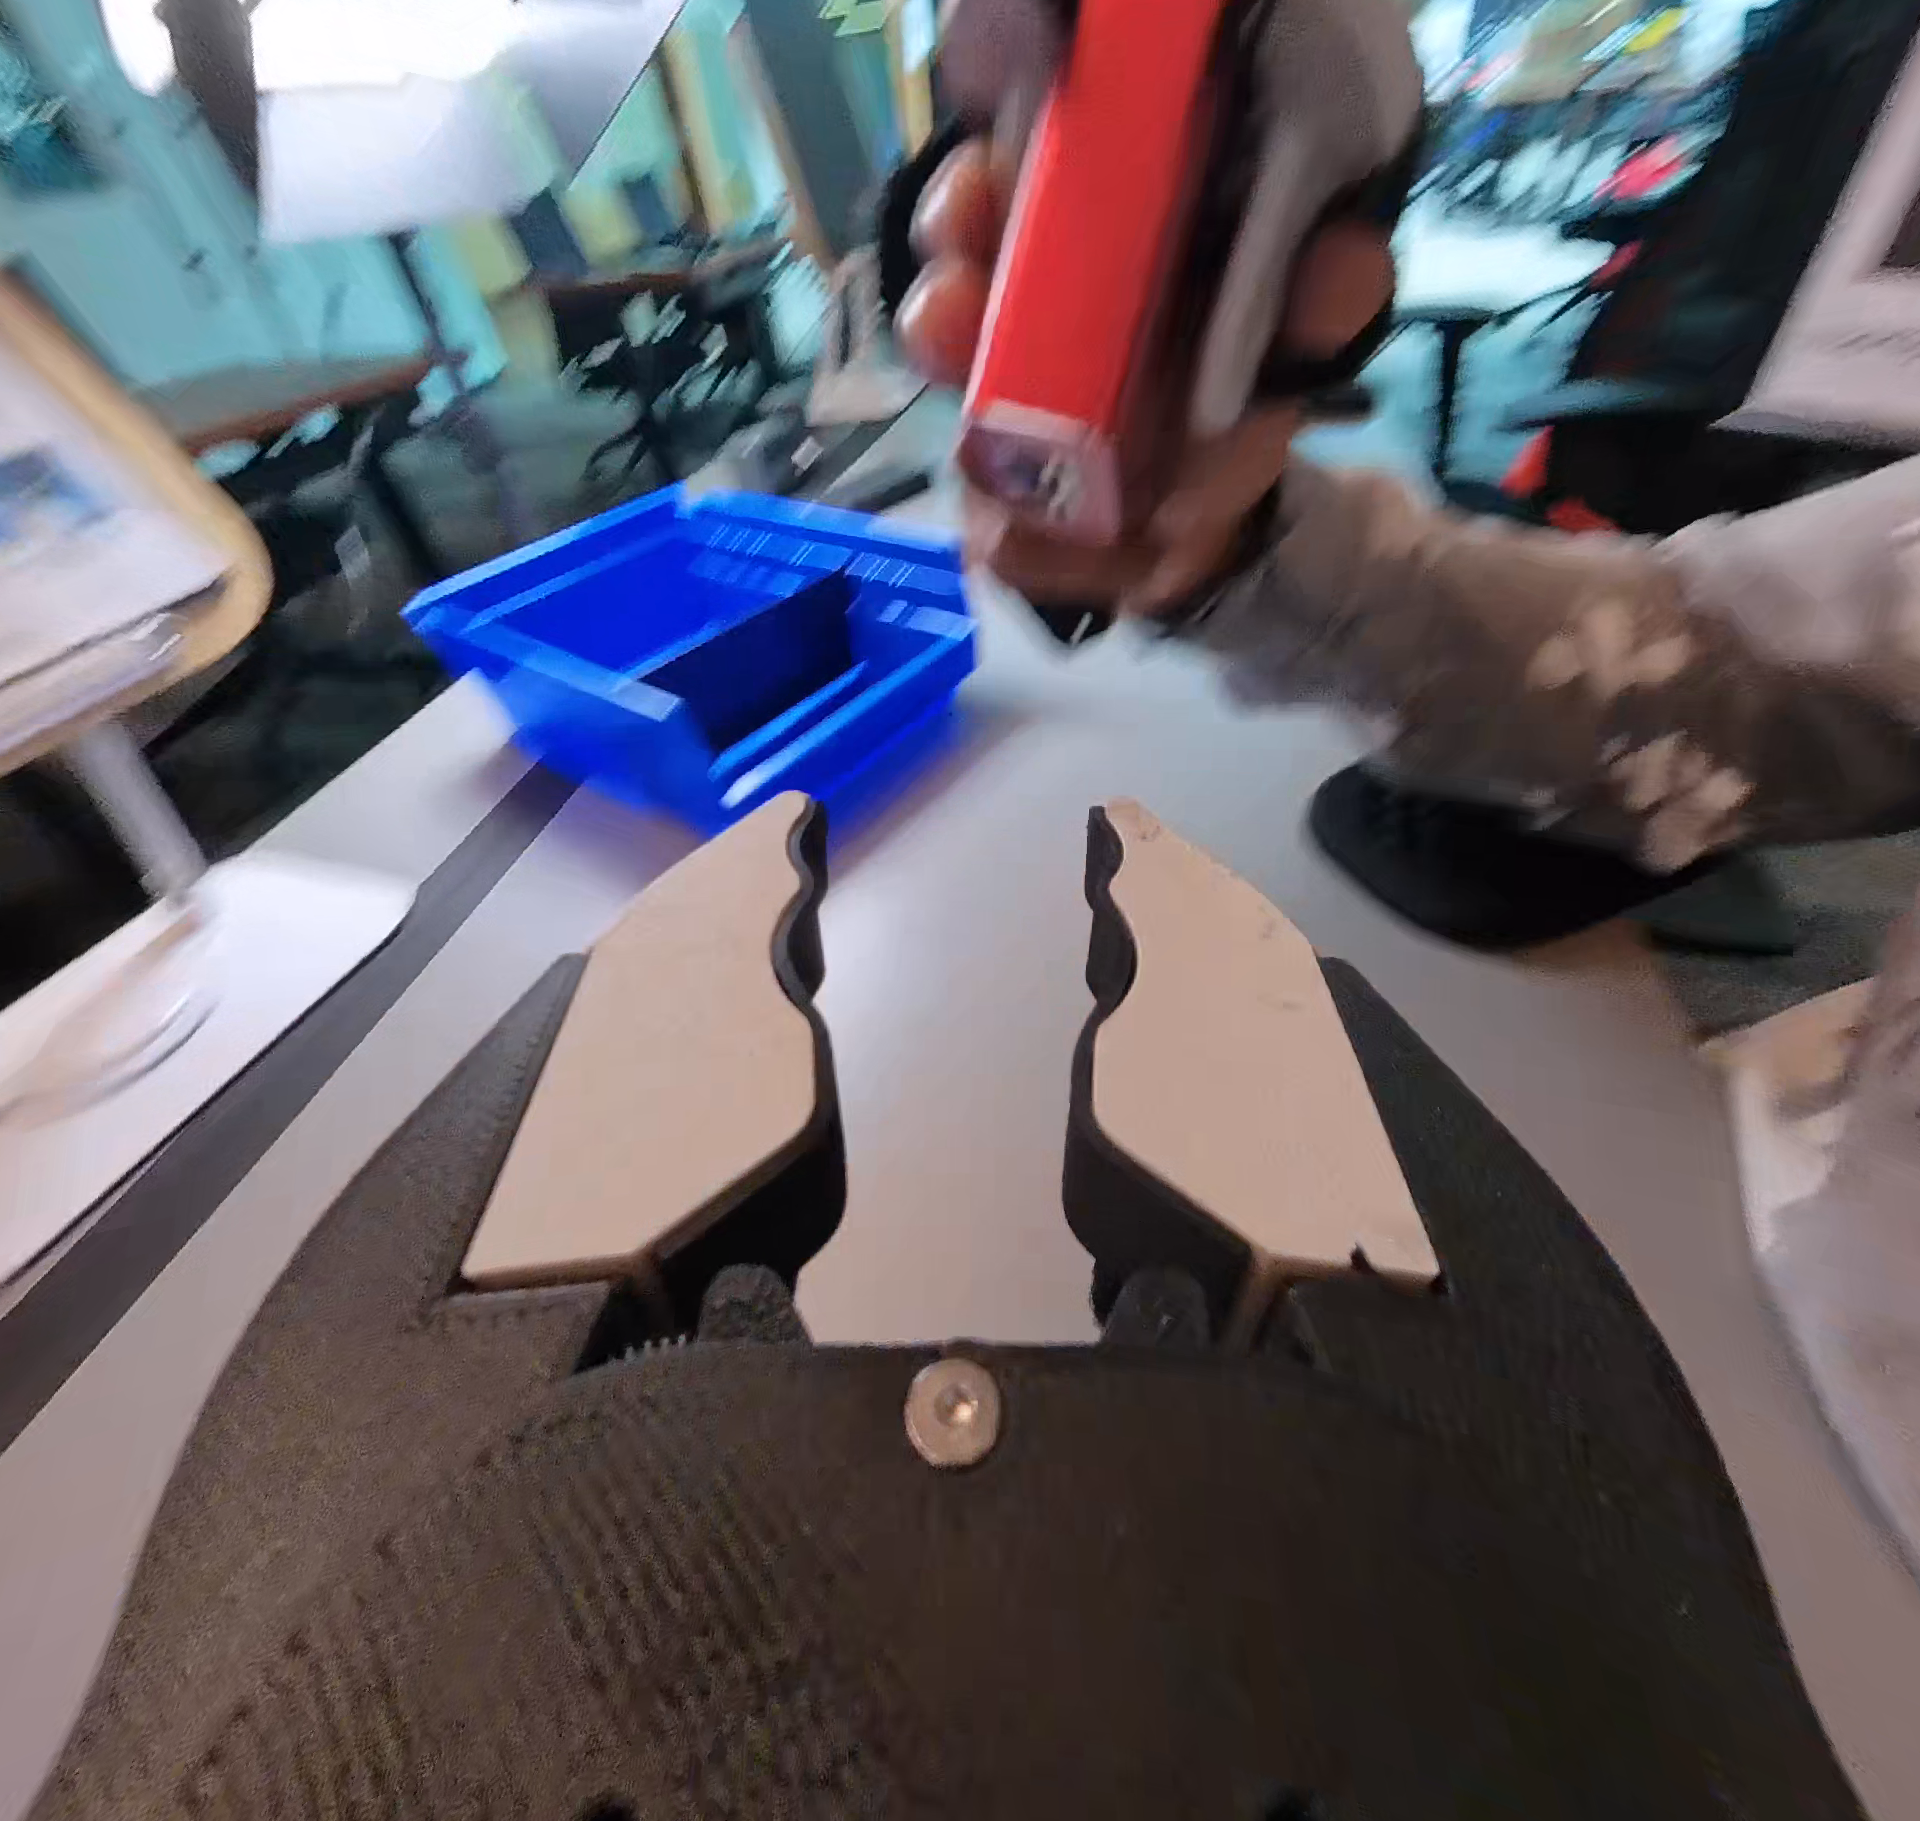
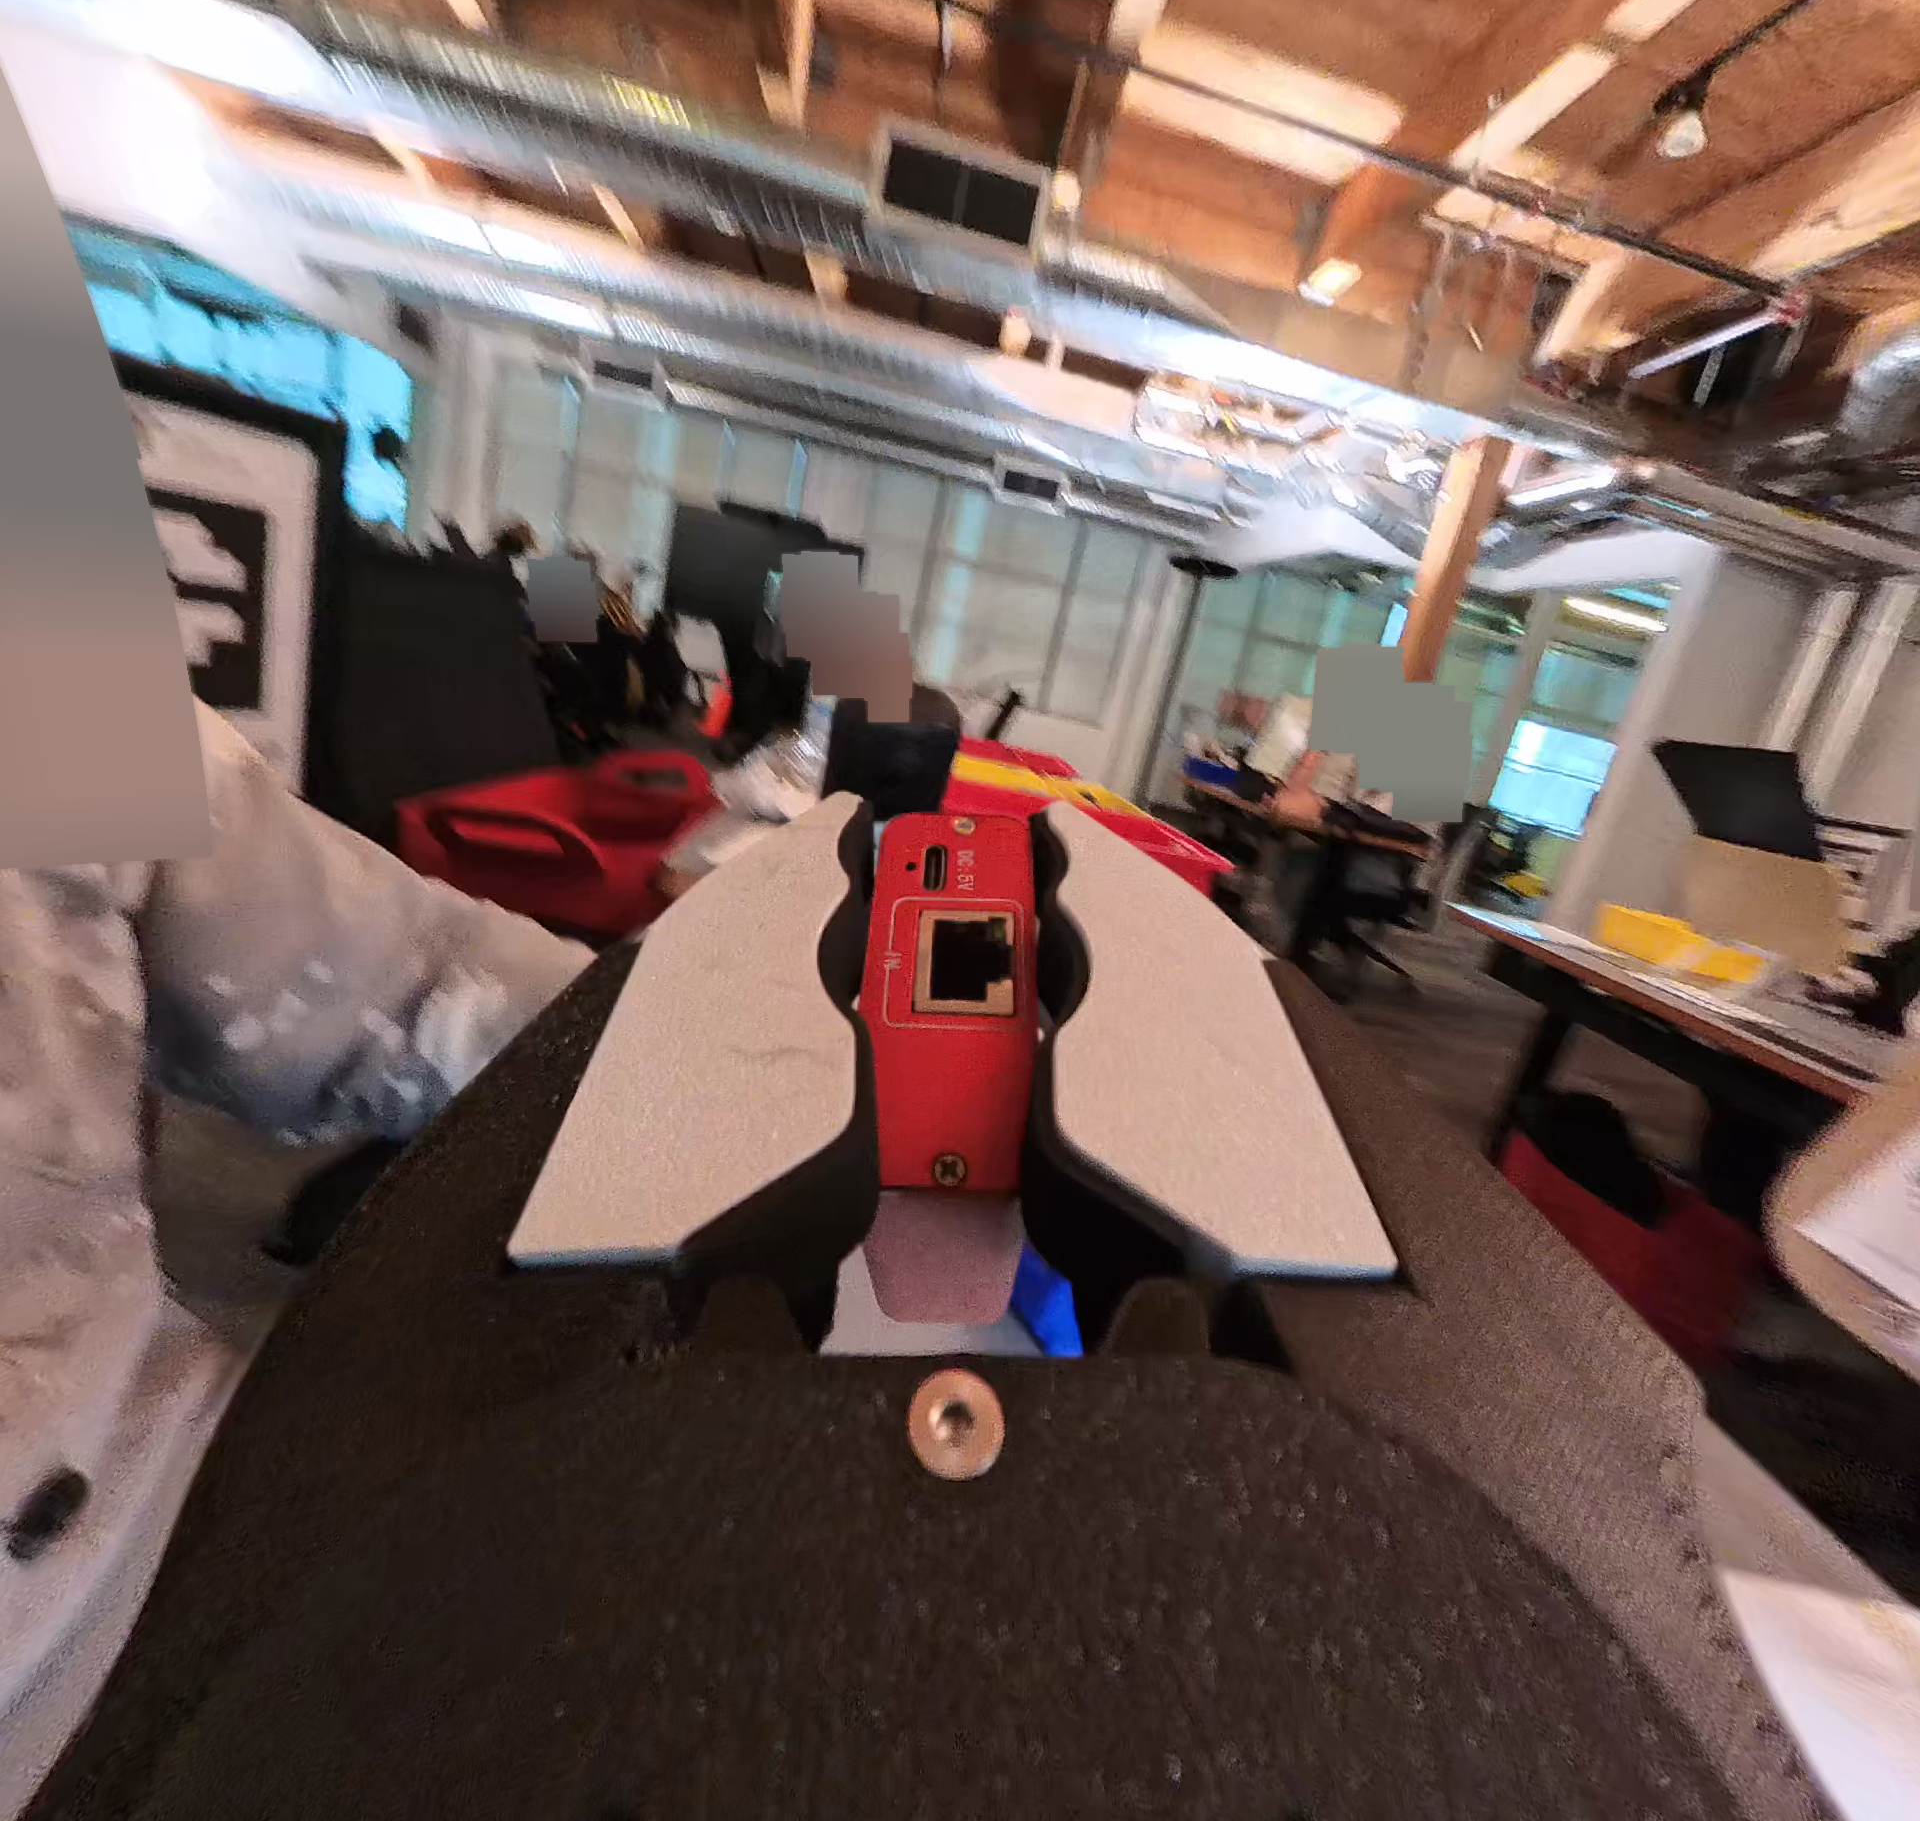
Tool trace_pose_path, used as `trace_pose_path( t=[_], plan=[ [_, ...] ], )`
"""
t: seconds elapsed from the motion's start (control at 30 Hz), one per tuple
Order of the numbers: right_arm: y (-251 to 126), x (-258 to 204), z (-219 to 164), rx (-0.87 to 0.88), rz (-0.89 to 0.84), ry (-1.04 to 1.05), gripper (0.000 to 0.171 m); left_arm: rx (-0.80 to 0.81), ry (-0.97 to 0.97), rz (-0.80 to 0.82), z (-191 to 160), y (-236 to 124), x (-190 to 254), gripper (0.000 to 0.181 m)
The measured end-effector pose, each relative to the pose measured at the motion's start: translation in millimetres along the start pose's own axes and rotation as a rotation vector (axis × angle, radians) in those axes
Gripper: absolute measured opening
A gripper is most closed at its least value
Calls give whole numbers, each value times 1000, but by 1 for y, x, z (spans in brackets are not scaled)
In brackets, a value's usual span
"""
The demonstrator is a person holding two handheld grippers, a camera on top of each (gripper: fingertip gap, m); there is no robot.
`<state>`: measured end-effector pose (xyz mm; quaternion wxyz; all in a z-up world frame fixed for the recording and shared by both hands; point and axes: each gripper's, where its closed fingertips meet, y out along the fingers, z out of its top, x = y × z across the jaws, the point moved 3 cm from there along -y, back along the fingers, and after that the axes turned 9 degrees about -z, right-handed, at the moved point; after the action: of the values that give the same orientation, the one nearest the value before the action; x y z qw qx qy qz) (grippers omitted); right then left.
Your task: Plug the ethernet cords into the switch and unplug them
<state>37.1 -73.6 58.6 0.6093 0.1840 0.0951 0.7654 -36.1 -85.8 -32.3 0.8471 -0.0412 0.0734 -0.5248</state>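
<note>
Right gripper: clenched on the switch, a small red metal box, held upright between the two grey-faced, black-backed fingers. The end face with a single square network socket and a smaller slot above it looks back at the right wrist camera. The pads bear on the two long sides of the box; the grip appears square, with no visible tilt.

Left gripper: released and empty, jaws apart, hovering low over the pale grey counter. Ahead of it and slightly left sits a blue plastic bin with a dark divider inside. Ahead and above right, the red switch is seen lifted clear of the counter in the other tool, gripped by a person's hand.

Ethernet cords: not visible in either view; whether they lie in the bin cannot be told. Both views are motion-blurred.

Assessment: the step in hand is judged to be bringing the switch to a working position before any cord is fetched. To do it well, keep the socket face unobstructed and turned toward the left gripper, and keep the clamp firm so insertion force does not rotate the box. The left gripper should take a cord just behind its plug, latch tab clear of the pads, and align it with the socket before pushing.
</note>
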Motion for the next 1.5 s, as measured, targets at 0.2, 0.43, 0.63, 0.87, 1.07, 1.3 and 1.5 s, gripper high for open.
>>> trace_pose_path(
  t=[0.2,0.43,0.63,0.87,1.07,1.3,1.5],
  plan=[
    [8,-7,-12,47,56,98,28,216,-16,-197,40,29,19,38],
    [9,-10,-39,-189,63,-101,29,78,179,-88,36,3,13,27],
    [6,-19,-54,-391,84,-277,27,-75,323,-65,34,-10,21,27],
    [7,-25,-57,-467,77,-379,27,-169,379,-62,36,-16,26,27],
    [8,-23,-61,-525,45,-449,27,-209,400,-45,36,-19,26,27],
    [7,-20,-62,-537,28,-438,28,-227,406,-19,36,-18,23,27],
    [6,-17,-65,-566,28,-392,34,-245,402,4,33,-17,18,27]
  ],
)
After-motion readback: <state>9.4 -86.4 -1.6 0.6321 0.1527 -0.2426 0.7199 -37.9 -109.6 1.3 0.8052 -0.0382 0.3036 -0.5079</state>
